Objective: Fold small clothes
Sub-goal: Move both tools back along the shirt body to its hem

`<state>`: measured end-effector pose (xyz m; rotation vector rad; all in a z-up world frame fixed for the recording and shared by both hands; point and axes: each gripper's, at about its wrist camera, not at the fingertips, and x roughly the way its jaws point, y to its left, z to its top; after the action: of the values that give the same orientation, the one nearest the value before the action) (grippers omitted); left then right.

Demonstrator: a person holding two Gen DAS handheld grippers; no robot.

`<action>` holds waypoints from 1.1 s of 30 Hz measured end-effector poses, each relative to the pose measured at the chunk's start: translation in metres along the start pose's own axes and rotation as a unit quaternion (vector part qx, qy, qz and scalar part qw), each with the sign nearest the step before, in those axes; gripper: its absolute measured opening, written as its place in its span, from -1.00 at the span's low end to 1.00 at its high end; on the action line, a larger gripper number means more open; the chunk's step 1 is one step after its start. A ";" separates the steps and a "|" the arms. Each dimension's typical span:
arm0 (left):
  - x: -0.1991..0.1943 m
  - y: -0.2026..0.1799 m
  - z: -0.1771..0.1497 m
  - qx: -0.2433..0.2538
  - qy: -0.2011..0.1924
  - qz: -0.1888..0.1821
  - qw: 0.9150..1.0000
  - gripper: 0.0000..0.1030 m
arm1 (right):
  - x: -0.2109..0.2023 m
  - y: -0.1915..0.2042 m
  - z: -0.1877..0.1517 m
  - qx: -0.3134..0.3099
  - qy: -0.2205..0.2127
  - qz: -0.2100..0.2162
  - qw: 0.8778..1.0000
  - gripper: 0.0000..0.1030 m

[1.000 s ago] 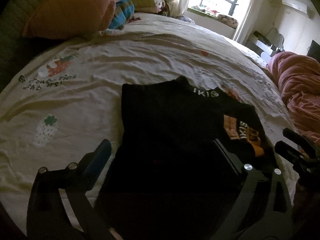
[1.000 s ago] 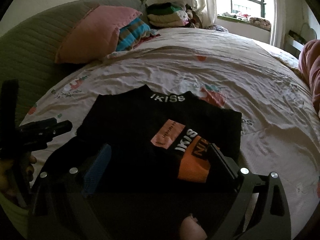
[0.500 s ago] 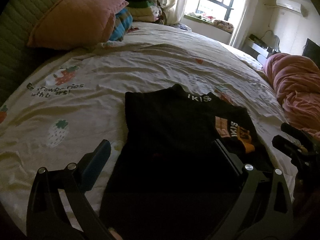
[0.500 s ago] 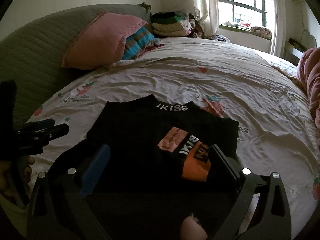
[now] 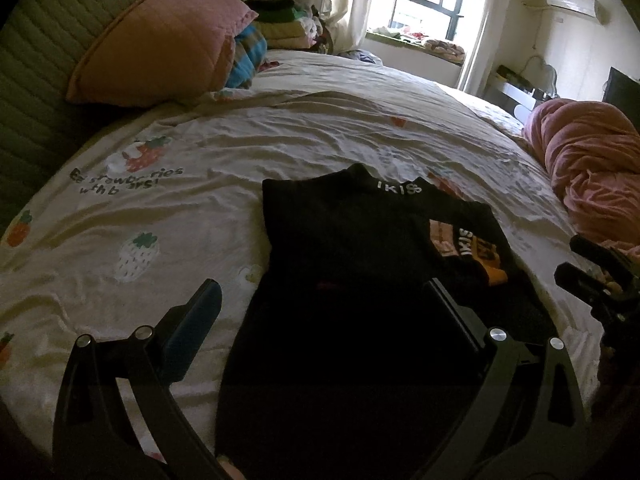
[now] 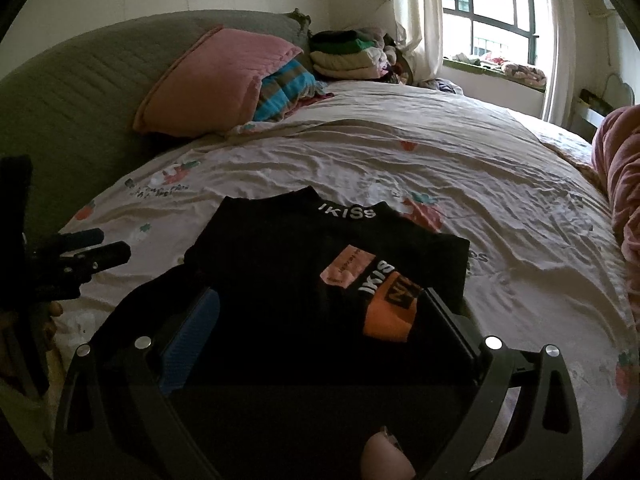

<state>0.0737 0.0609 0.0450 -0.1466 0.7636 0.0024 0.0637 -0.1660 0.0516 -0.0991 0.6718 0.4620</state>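
Observation:
A small black top [image 5: 360,248] with white "IKISS" lettering on the collar and an orange and pink patch lies flat on the bed, collar away from me. It also shows in the right wrist view [image 6: 304,264]. My left gripper [image 5: 320,300] is open and empty above the garment's near left part. My right gripper [image 6: 320,312] is open and empty above its near right part, close to the orange patch [image 6: 390,312]. Each gripper shows at the edge of the other's view: the right gripper [image 5: 592,276] and the left gripper [image 6: 80,254].
The cream strawberry-print bedsheet [image 5: 168,216] covers the bed. A pink pillow [image 5: 160,44] leans on the green headboard [image 6: 72,92]. Folded clothes [image 6: 344,56] are stacked at the far corner. A pink blanket [image 5: 592,160] is heaped at the right.
Both grippers have pulled back and risen slightly from the black top, so more of the bed shows. Both stay open. The garment has not moved.

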 end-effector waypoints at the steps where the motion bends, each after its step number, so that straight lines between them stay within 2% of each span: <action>1: -0.001 0.000 -0.001 0.000 0.000 0.001 1.000 0.81 | -0.001 0.000 -0.001 0.000 0.000 -0.001 1.000 0.91; 22: -0.018 0.009 -0.031 0.000 0.014 0.014 1.000 0.81 | -0.017 -0.003 -0.034 -0.002 0.026 -0.007 1.000 0.91; 33: -0.021 0.019 -0.050 0.004 0.029 0.033 0.999 0.81 | -0.021 -0.012 -0.054 0.006 0.049 -0.018 0.999 0.91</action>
<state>0.0229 0.0745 0.0209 -0.1143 0.8255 0.0585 0.0240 -0.1977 0.0216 -0.1238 0.7669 0.4200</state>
